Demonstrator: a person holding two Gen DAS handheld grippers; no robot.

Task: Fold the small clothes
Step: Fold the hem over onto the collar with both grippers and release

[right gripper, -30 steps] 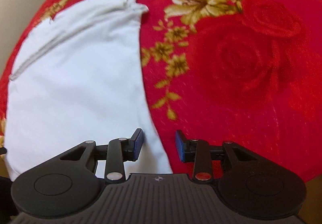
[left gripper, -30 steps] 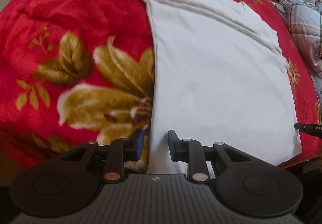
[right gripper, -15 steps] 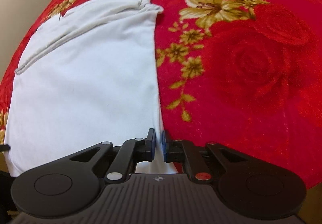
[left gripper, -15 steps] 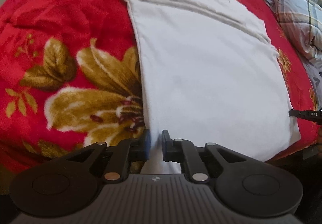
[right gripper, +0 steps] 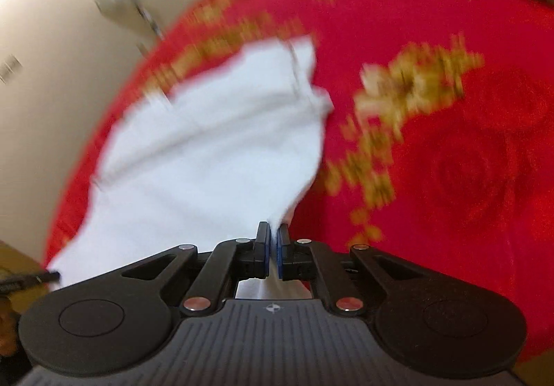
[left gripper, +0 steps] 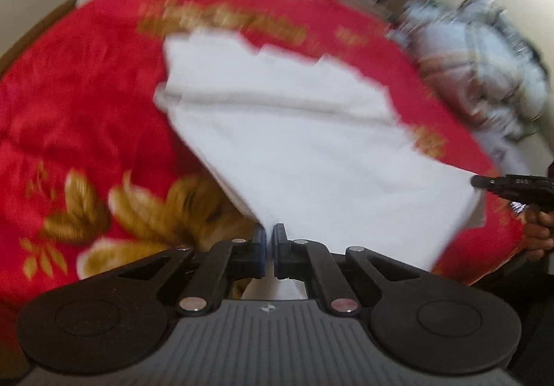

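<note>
Pinching the near hem of a white cotton garment (left gripper: 297,143), the left gripper (left gripper: 269,244) has its two black fingers with blue pads closed on the cloth's near left corner, the fabric rising out of the narrow slit between them; the jaws have just been closing onto it. Over in the right wrist view the right gripper (right gripper: 273,244) is clamped the same way on the near right corner, its jaws likewise just closed on cloth (both pictures are smeared by motion). From each grip the white garment (right gripper: 207,157) fans away toward 12 o'clock, its near edge raised off a red plush blanket with gold flowers (left gripper: 86,129) while its far folded part lies on it. At 3 o'clock in the left view the other gripper's black tip meets the cloth's corner, and a rumpled pale plaid fabric (left gripper: 477,74) sits at 2 o'clock.
</note>
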